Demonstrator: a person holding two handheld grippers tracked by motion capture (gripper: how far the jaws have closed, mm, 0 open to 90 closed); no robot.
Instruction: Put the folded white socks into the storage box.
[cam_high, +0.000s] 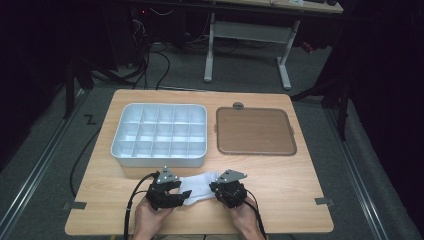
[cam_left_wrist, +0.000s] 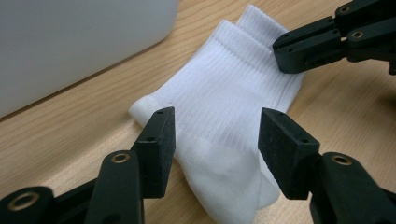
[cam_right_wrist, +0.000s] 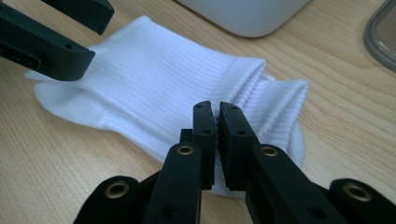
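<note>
A pair of white ribbed socks (cam_high: 200, 187) lies flat on the wooden table near its front edge. My left gripper (cam_high: 181, 192) is open, and in the left gripper view its jaws straddle the foot end of the socks (cam_left_wrist: 224, 93) without closing. My right gripper (cam_high: 216, 187) is at the cuff end. In the right gripper view its jaws (cam_right_wrist: 218, 116) are pressed together on the edge of the socks (cam_right_wrist: 154, 88), with a sliver of white fabric between them. The left gripper view also shows the right gripper (cam_left_wrist: 280, 49) closed at the cuffs.
A white compartment tray (cam_high: 160, 161) stands just behind the socks, its wall close to them (cam_left_wrist: 70, 37). To its right lies a brown flat lid with a grey rim (cam_high: 255, 131). Bare wood stretches left and right of the hands.
</note>
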